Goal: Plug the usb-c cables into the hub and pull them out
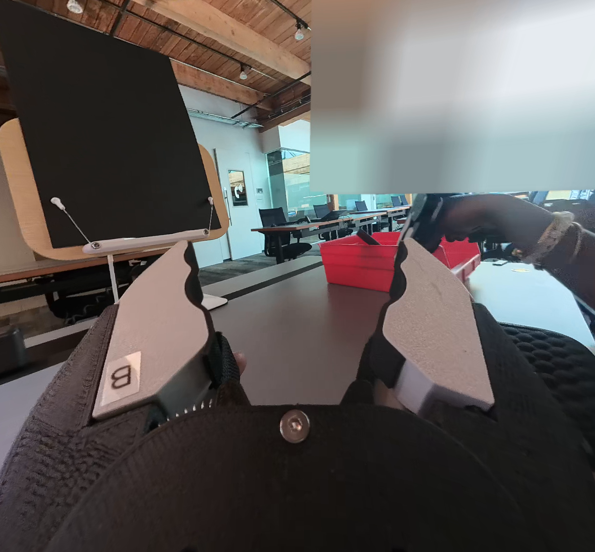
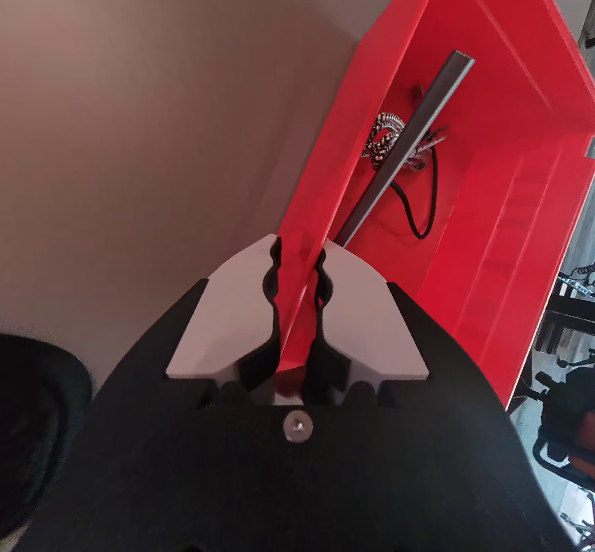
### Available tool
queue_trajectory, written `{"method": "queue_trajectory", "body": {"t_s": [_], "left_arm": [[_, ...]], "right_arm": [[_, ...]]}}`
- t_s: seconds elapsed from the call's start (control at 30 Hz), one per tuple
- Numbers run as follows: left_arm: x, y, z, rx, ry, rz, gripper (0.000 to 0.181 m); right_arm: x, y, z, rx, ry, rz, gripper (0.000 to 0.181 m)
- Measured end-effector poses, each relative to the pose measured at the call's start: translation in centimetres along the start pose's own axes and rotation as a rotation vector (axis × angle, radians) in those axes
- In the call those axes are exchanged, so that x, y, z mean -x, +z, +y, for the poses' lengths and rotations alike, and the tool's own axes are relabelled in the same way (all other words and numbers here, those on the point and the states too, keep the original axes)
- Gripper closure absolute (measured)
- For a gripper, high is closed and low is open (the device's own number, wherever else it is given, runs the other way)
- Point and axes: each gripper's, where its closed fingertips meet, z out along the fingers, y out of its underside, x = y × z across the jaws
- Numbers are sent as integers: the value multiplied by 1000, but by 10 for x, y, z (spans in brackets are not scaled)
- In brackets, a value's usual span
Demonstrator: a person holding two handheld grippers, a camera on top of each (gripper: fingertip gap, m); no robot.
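Right wrist view: a long dark hub [image 2: 415, 147] leans inside a red bin [image 2: 502, 182] over coiled braided cables [image 2: 384, 139]. The right gripper [image 2: 299, 251] pinches the bin's near wall with narrow fingers. The left gripper [image 1: 294, 261] hovers wide open, empty, above a dark table [image 1: 289, 327].

A black board [image 1: 103, 137] leans on a pale wooden stand [image 1: 211, 182] at the left of the left wrist view, held by a white ledge [image 1: 145, 242] with two thin wire arms. Behind it runs a ceiling of wooden beams [image 1: 199, 18] with small spotlights [image 1: 299, 33] — upper left. Office desks [image 1: 318, 226] and black chairs [image 1: 283, 237] fill the middle distance. A dark tabletop [image 1: 289, 327] spans the centre.
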Motion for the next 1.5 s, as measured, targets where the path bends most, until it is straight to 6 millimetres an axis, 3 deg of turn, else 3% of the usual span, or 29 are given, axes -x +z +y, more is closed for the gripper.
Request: {"method": "queue_trajectory", "body": {"t_s": [0.13,0.2,0.27,0.33,0.43,0.5,0.57,0.63,0.73,0.8,0.87,0.97,1.0,1.03,1.1,1.2,1.27,1.33,1.4,1.5], "left_arm": [[-6,1,1,10,19,29,69],[-10,1,2,18,26,48,72],[-16,1,3,28,27,83,82],[-21,0,4,42,31,118,98],[-26,-1,9,82,39,143,113],[-36,-2,11,97,63,199,114],[-47,-3,9,90,76,253,112],[-50,-3,3,63,77,256,98],[-52,-5,-22,-25,-13,269,80],[-53,-10,-53,-79,-36,308,76],[-47,-21,-92,-126,47,325,77],[-16,-32,-124,-12,249,274,78],[2,-34,-127,67,324,240,79],[22,-37,-124,173,415,212,91],[68,-49,-99,476,610,211,106],[142,-88,-44,997,809,299,123],[187,-106,-18,1209,858,333,130],[215,-115,8,1315,732,362,132],[230,-123,34,1387,583,424,138],[257,-140,70,1517,576,506,138]], "right_arm": [[2,-1,-24,-64,-7,34,148],[-5,-19,-44,-187,-8,127,127],[-8,-53,-74,-416,-8,221,102],[16,-92,-103,-696,12,150,81],[96,-151,-127,-1110,47,-262,50],[143,-186,-125,-1351,114,-554,36],[166,-202,-116,-1567,233,-681,36],[172,-198,-109,-1711,320,-593,36],[176,-211,-102,-1770,190,-413,36],[184,-213,-95,-1827,69,-319,36],[193,-210,-95,-1794,80,-405,36],[203,-209,-96,-1776,73,-463,36],[205,-208,-97,-1770,51,-440,36],[207,-207,-98,-1765,29,-418,37],[209,-206,-97,-1757,12,-408,37],[208,-206,-96,-1759,40,-444,39],[206,-205,-96,-1756,62,-465,40],[204,-206,-95,-1761,84,-484,41],[203,-207,-94,-1770,106,-511,44],[202,-210,-93,-1785,121,-536,44]]}}
